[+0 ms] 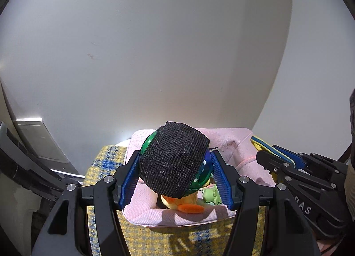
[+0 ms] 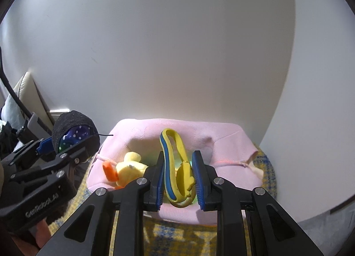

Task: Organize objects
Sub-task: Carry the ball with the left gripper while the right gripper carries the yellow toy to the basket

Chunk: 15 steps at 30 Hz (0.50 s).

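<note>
Both loads are over the pink bin (image 2: pixel 221 143) now: my left gripper (image 1: pixel 175 180) is clamped on the ball (image 1: pixel 175 158), my right gripper (image 2: pixel 178 178) pinches the sandal (image 2: pixel 177 167). Next I'd lower and release beside the duck (image 2: pixel 128 167).

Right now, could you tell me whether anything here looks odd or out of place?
Only one thing: the green-and-blue ball in the left gripper has a black knit cover pulled over it, with a loose thread sticking out beside the pink fabric bin.
</note>
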### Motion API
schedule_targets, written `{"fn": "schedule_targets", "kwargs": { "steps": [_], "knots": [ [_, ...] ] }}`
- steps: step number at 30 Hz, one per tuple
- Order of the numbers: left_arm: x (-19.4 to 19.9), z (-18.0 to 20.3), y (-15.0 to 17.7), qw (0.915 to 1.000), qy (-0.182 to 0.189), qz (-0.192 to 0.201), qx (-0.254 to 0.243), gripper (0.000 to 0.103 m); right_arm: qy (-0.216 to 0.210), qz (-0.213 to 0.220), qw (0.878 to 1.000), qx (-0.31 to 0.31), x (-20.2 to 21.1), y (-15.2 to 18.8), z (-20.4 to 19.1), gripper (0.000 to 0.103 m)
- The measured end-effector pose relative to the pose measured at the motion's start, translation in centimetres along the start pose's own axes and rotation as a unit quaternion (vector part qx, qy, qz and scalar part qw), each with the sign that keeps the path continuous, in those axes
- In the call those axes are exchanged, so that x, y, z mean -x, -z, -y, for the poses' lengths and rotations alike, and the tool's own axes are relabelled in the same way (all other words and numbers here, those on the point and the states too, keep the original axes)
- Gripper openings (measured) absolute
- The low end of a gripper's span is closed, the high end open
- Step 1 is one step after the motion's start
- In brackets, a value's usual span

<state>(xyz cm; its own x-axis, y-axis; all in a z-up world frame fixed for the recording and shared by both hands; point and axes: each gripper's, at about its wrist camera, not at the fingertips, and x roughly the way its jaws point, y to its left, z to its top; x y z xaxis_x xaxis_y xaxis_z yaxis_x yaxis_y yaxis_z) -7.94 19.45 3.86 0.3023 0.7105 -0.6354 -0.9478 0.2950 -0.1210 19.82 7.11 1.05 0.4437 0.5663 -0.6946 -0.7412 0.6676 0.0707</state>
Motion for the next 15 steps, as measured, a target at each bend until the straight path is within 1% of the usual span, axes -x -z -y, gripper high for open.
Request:
{"fn": "schedule_targets", "kwargs": {
  "steps": [2,4,6,7,11,13,15],
  "knots": [
    [-0.4,-0.2,-0.1,1.0,0.0,-0.001,0.001,0.061,0.002,-0.002,1.0,-0.008,-0.3,-0.1,0.6,0.033],
    [-0.6,-0.5,-0.1,1.0,0.001,-0.003,0.005,0.061,0.008,-0.001,1.0,-0.018,-0.6,-0.2,1.2,0.049],
    [-1.0,-0.5,0.0,0.9999,0.004,-0.007,0.007,0.061,0.01,-0.001,1.0,-0.027,-0.8,-0.1,1.8,0.058],
    [-1.4,-0.4,-0.1,0.9999,0.004,-0.009,0.008,0.061,0.011,-0.001,0.999,-0.031,-0.9,0.0,2.0,0.06],
    [-2.0,0.0,0.0,0.9999,0.005,-0.013,0.005,0.061,0.017,-0.006,0.999,-0.041,-1.2,0.3,2.8,0.062],
    [-2.3,0.3,0.1,0.9998,0.008,-0.016,0.003,0.062,0.019,-0.006,0.999,-0.048,-1.1,0.3,3.1,0.072],
    [-2.9,0.3,-0.1,0.9998,0.011,-0.019,0.001,0.062,0.023,0.0,0.998,-0.052,-0.7,0.4,3.4,0.077]
  ]
}}
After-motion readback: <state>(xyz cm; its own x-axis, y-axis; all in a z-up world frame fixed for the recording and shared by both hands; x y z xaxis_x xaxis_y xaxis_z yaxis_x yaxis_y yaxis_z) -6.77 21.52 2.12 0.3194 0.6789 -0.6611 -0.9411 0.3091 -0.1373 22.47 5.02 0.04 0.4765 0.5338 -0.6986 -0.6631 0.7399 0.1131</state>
